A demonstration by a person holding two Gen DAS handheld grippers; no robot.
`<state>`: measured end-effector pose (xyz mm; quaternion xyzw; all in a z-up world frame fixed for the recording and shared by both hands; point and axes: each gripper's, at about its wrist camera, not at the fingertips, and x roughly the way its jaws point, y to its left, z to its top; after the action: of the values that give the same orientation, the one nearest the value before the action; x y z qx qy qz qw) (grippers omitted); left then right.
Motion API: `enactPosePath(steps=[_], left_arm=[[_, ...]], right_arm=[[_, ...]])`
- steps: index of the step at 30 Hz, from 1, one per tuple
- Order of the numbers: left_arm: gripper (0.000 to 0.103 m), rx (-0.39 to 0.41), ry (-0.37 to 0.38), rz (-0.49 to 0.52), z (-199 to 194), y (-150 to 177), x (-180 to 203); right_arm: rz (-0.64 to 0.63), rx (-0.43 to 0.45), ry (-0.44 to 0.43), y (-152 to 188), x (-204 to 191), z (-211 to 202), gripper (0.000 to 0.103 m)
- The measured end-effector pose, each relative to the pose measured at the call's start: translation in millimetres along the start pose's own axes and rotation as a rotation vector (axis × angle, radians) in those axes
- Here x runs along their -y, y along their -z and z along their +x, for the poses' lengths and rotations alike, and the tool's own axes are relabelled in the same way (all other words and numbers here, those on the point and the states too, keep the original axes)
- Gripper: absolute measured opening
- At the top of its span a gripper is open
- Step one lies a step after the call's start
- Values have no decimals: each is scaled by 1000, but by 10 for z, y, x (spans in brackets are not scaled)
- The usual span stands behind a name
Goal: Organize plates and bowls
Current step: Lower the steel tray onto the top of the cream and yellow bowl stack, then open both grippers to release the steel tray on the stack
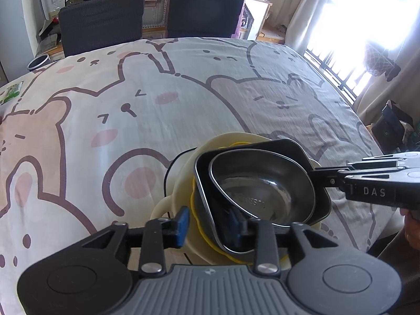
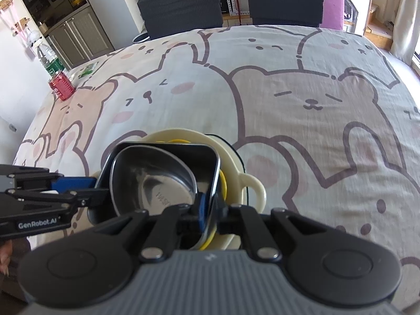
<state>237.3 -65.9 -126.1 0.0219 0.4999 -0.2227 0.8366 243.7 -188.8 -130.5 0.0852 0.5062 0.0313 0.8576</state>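
Note:
A stack of dishes sits on the cartoon tablecloth. A steel bowl (image 1: 265, 186) (image 2: 155, 181) lies inside a black square dish (image 1: 286, 147) (image 2: 168, 148), over a yellow plate (image 1: 195, 211) (image 2: 223, 183) and a cream handled dish (image 1: 160, 206) (image 2: 256, 191). My left gripper (image 1: 210, 221) is open, its blue fingers (image 1: 182, 223) straddling the black dish's near wall; it shows at the left of the right wrist view (image 2: 86, 191). My right gripper (image 2: 210, 210) is shut on the black dish's rim; it shows in the left wrist view (image 1: 319, 176).
A red can (image 2: 61, 86) and a green-labelled bottle (image 2: 51, 61) stand at the table's far left edge. Two dark chairs (image 1: 101, 22) (image 1: 206, 11) stand behind the table. A bright window (image 1: 367, 13) is at the right.

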Motion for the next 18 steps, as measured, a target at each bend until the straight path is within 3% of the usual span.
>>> enactPosePath(steps=[4, 6, 9, 18], left_arm=[[43, 9, -3, 0, -48, 7, -19], [51, 17, -11, 3, -85, 8, -20], [71, 45, -24, 8, -170, 11, -28], [99, 178, -69, -20, -570, 31, -92]], right_arm=[[15, 15, -4, 0, 23, -49, 13], [15, 25, 1, 3, 19, -81, 17], [22, 55, -2, 3, 30, -151, 36], [57, 190, 24, -27, 75, -528, 79]])
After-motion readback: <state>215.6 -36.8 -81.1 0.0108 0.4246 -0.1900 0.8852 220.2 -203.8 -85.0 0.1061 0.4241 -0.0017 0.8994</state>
